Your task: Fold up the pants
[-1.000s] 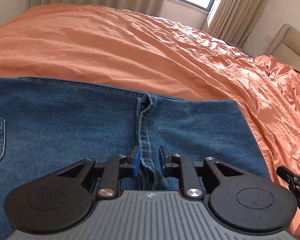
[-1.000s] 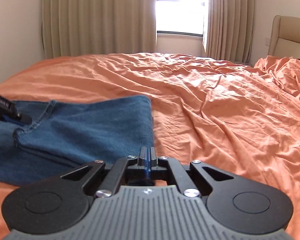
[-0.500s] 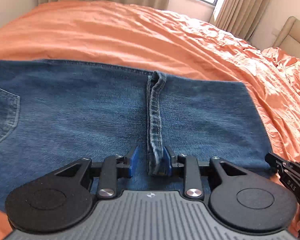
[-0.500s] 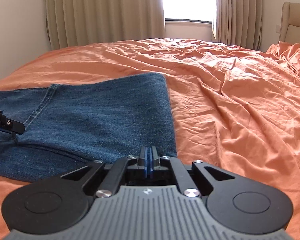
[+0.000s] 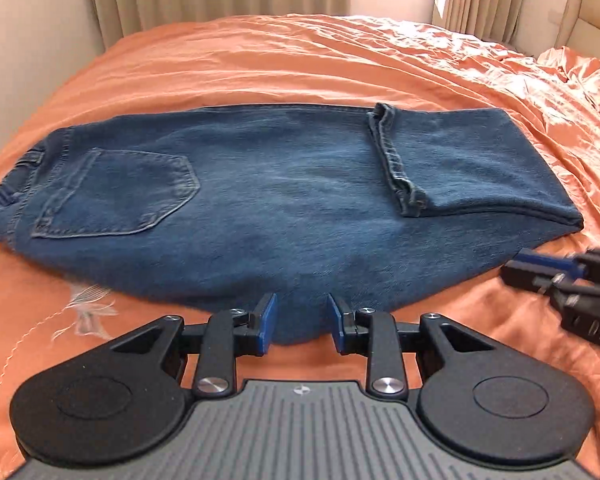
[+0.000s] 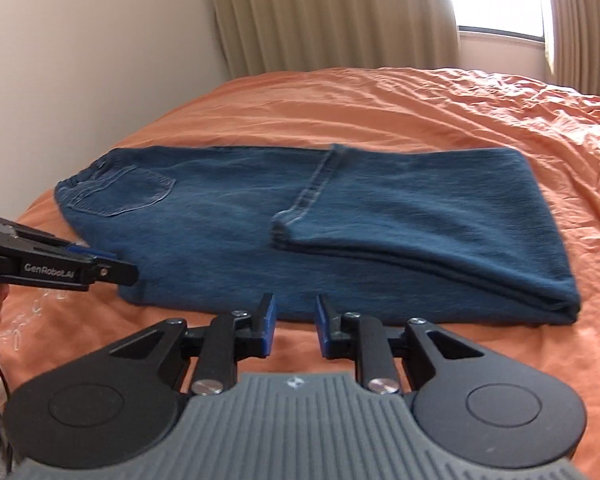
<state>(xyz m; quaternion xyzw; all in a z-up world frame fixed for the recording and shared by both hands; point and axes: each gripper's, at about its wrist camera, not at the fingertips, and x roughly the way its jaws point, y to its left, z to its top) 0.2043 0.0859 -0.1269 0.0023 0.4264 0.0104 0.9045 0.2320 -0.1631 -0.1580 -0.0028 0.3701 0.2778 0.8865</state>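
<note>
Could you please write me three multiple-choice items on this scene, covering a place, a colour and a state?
1. Where does the leg hem lie?
A. across the jeans, partway along
B. over the back pocket
C. off the bed

2. What colour is the bedsheet?
A. white
B. orange
C. grey

3. How do the left gripper and right gripper stand?
A. both open, holding nothing
B. both shut on denim
C. one open, one shut

Answers: 1 A, the hem crosses the cloth well right of the pocket; 2 B, orange all around; 3 A, gaps between both pairs of pads.
</note>
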